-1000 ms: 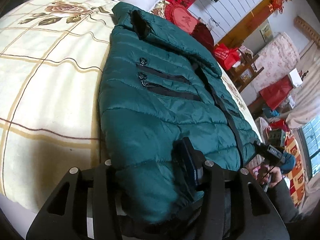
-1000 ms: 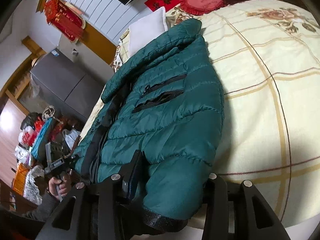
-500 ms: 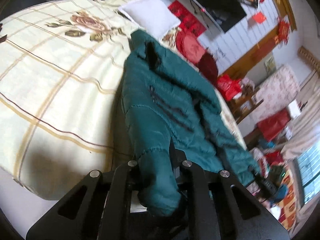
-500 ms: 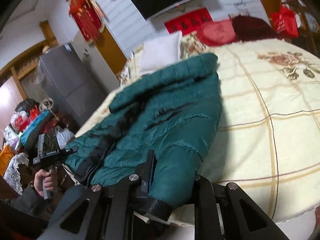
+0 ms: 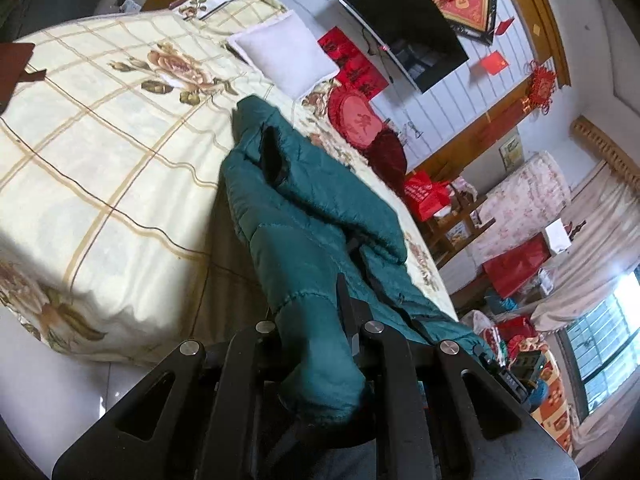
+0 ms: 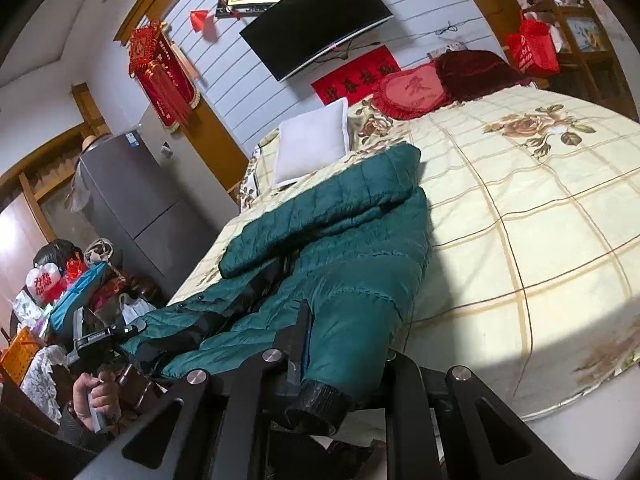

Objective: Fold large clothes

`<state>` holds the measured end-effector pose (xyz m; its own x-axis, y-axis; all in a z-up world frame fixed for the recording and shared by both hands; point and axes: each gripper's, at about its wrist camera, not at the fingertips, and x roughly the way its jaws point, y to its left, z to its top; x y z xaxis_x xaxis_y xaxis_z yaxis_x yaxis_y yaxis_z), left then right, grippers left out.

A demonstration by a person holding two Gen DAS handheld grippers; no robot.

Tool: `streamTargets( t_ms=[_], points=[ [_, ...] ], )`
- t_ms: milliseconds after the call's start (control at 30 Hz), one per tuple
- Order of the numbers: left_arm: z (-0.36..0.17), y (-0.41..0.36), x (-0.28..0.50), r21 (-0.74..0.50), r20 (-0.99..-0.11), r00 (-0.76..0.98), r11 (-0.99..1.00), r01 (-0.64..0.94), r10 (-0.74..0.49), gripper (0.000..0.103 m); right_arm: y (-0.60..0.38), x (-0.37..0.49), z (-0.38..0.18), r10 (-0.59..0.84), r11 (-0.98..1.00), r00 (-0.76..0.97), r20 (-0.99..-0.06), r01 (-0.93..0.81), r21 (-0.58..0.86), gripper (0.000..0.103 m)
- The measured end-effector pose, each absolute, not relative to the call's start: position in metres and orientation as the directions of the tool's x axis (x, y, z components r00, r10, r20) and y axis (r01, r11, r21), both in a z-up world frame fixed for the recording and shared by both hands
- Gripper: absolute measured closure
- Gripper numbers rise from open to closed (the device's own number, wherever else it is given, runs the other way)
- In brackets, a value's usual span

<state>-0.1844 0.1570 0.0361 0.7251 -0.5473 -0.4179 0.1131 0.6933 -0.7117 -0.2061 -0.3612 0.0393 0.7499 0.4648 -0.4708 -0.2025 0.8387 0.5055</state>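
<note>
Both my grippers, left gripper point(image 5: 320, 344) and right gripper point(image 6: 340, 364), pinch the jacket point(image 5: 304, 216) hem; its length runs from my jaws toward frame top, collar farthest.

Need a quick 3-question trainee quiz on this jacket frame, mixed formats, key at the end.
1. True or false: the left tongs are shut on part of the green jacket.
2. What do the right tongs hold? A) the white pillow B) a jacket sleeve with a black cuff C) nothing
3. Fill in: the jacket lies on a bed with a checked, ______-patterned cover.

Key
1. True: green fabric is pinched between the fingers; both tongs have just been closing.
2. B. The white pillow sits untouched at the head of the bed.
3. Flower (rose).
</note>
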Motion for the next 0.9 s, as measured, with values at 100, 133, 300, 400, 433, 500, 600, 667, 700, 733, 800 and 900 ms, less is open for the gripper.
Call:
streamTargets(
  t_ms=[100,133,300,400,433,500,600,667,700,733,800,900],
  points=[
    [0.051,0.158,-0.199,-0.708,-0.393,0.743,0.694,0.131,-0.541,0.092,-0.36,-0.221,0.053,0.473,0.83,0.764,-0.44,-0.218,0.514,0.09],
    [0.055,0.159,-0.202,-0.706,-0.386,0.748,0.695,0.138,-0.54,0.092,-0.358,-0.226,0.056,0.472,0.83,0.769,-0.432,-0.223,0.511,0.09],
    [0.071,0.166,-0.216,-0.713,-0.352,0.763,0.683,0.157,-0.543,0.092,-0.352,-0.253,0.077,0.48,0.821,0.792,-0.377,-0.254,0.512,0.09],
    [0.077,0.17,-0.22,-0.724,-0.335,0.768,0.671,0.161,-0.546,0.092,-0.348,-0.26,0.087,0.477,0.821,0.803,-0.358,-0.263,0.506,0.09],
    [0.08,0.171,-0.22,-0.725,-0.328,0.772,0.669,0.164,-0.544,0.092,-0.348,-0.26,0.09,0.476,0.823,0.806,-0.352,-0.266,0.502,0.09],
    [0.087,0.172,-0.214,-0.721,-0.315,0.782,0.671,0.171,-0.538,0.092,-0.346,-0.256,0.095,0.477,0.821,0.813,-0.334,-0.277,0.499,0.09],
    [0.098,0.171,-0.198,-0.719,-0.295,0.791,0.669,0.186,-0.536,0.092,-0.345,-0.239,0.103,0.472,0.822,0.823,-0.315,-0.282,0.495,0.09],
    [0.107,0.17,-0.181,-0.722,-0.282,0.796,0.665,0.191,-0.536,0.092,-0.344,-0.225,0.108,0.464,0.825,0.83,-0.31,-0.277,0.492,0.09],
    [0.114,0.169,-0.168,-0.723,-0.274,0.801,0.663,0.193,-0.532,0.092,-0.344,-0.215,0.111,0.462,0.825,0.833,-0.305,-0.277,0.493,0.09],
    [0.118,0.166,-0.161,-0.724,-0.271,0.805,0.663,0.191,-0.528,0.092,-0.345,-0.209,0.114,0.461,0.823,0.835,-0.3,-0.276,0.496,0.09],
    [0.123,0.165,-0.143,-0.732,-0.271,0.81,0.658,0.178,-0.52,0.092,-0.348,-0.187,0.118,0.455,0.815,0.841,-0.291,-0.262,0.517,0.09],
    [0.13,0.163,-0.114,-0.727,-0.29,0.825,0.672,0.14,-0.485,0.092,-0.349,-0.158,0.124,0.44,0.818,0.849,-0.292,-0.245,0.52,0.09]
  ],
)
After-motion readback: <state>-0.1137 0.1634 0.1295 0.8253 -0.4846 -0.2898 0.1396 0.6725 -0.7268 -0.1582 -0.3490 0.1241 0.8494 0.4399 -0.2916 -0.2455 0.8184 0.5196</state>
